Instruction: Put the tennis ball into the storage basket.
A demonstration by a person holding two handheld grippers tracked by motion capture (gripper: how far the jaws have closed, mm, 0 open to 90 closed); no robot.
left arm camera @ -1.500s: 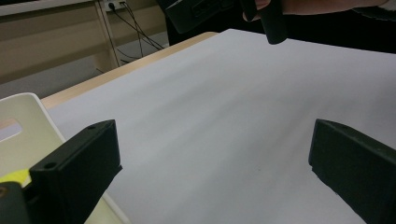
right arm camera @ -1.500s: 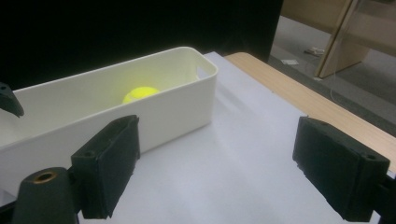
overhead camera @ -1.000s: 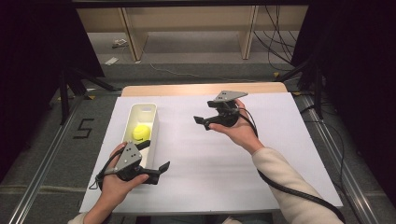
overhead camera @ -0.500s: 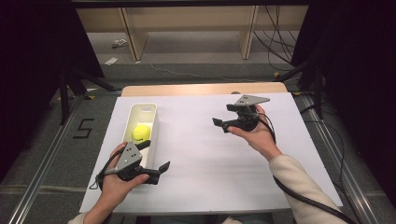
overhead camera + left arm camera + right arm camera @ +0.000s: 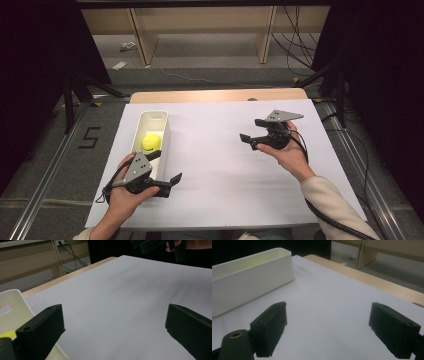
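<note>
White sheeting [image 5: 225,165] covers the table, with a strip of bare wood along its far edge and dark floor beyond. On the left side of the sheet stands a long white bin [image 5: 161,120], and a yellow-green ball [image 5: 151,142] lies inside it, near the middle. Just beside the bin's near end, the left gripper [image 5: 167,167] rests low over the sheet, its jaws spread wide with nothing between them. Well apart, on the right side, the right gripper [image 5: 252,131] is held above the sheet, pointing toward the bin, jaws likewise wide apart and empty
</note>
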